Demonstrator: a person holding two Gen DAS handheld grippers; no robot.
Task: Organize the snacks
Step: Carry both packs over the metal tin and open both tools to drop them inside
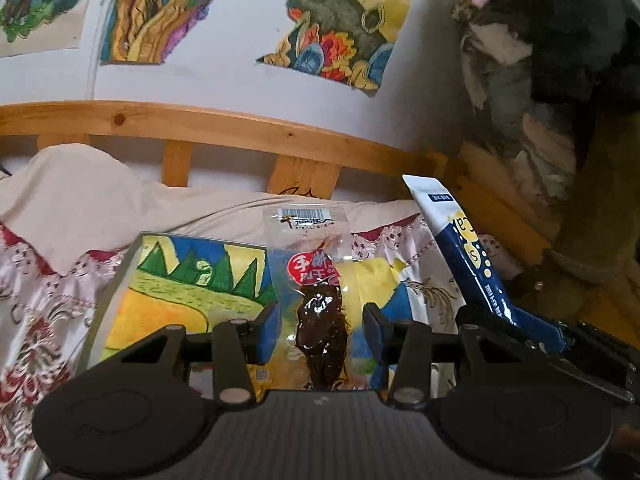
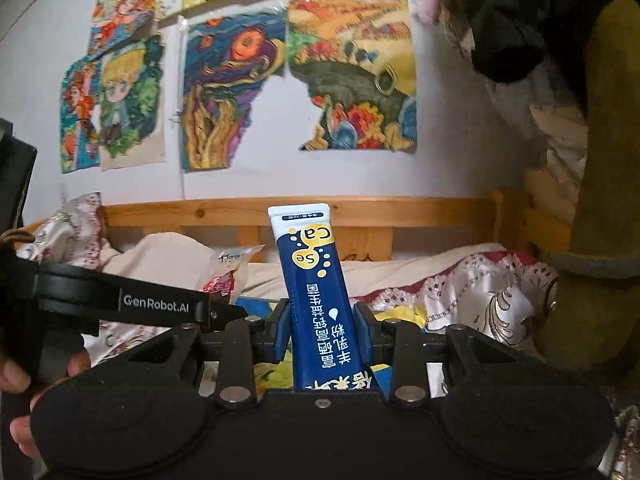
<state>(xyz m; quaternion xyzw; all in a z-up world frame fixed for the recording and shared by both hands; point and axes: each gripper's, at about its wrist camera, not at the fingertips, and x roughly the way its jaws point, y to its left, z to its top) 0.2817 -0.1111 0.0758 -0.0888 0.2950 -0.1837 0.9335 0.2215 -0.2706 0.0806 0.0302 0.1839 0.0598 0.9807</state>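
Here left fingers clamp a clear jerky packet, right fingers a blue sachet.

Your left gripper is showing black linkage arms, silver rivets and blue pads. Beside your right gripper, white "GenRobot.AI" lettering is running along black casing.

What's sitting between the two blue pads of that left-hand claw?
A clear snack packet holding a dark brown piece of meat, standing upright between the left gripper's pads. The left wrist view shows it.
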